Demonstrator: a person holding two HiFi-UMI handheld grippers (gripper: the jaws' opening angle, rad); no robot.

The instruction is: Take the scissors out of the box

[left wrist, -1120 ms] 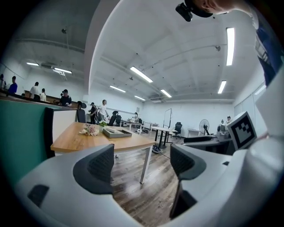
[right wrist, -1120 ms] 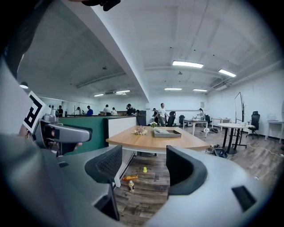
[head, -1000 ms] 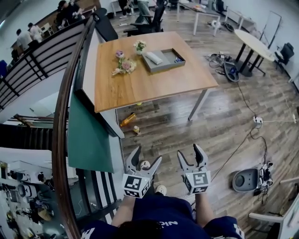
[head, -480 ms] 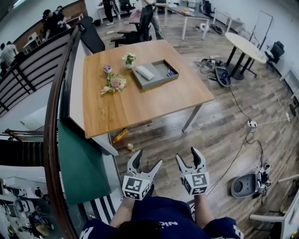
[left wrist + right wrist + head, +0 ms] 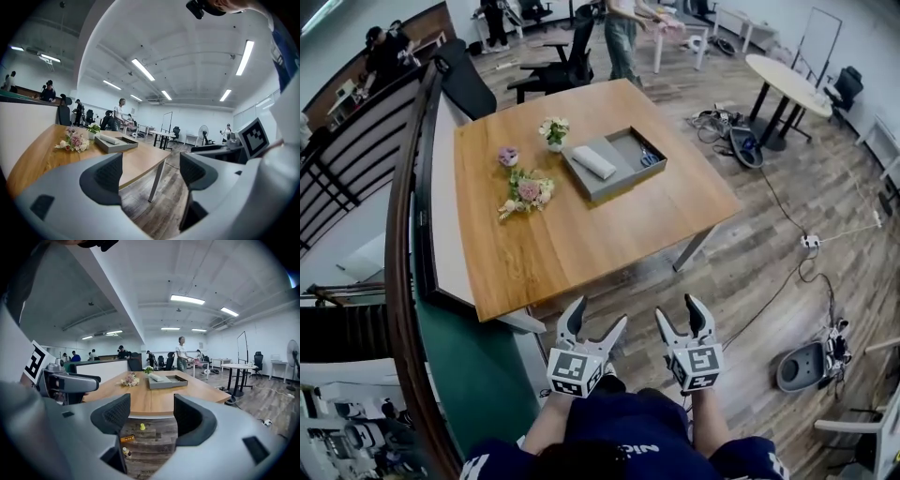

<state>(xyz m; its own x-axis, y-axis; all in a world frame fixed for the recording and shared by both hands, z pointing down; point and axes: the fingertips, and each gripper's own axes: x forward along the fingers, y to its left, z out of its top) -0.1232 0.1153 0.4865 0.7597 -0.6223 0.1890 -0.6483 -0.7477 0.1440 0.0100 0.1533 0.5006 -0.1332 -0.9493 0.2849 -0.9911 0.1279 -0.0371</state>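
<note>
Approaching the wooden table [image 5: 581, 234], the left gripper [image 5: 597, 314] and right gripper [image 5: 678, 307] both have their jaws spread with nothing between them. The scissors [image 5: 648, 157] lie in the grey box [image 5: 609, 187], well ahead of both. The right jaws look best placed, descending over the handles from above.

Grey left gripper [image 5: 599, 314] and right gripper [image 5: 678, 309] bear square-marker cubes [image 5: 574, 372]; navy shirt [image 5: 628, 427] worn.
</note>
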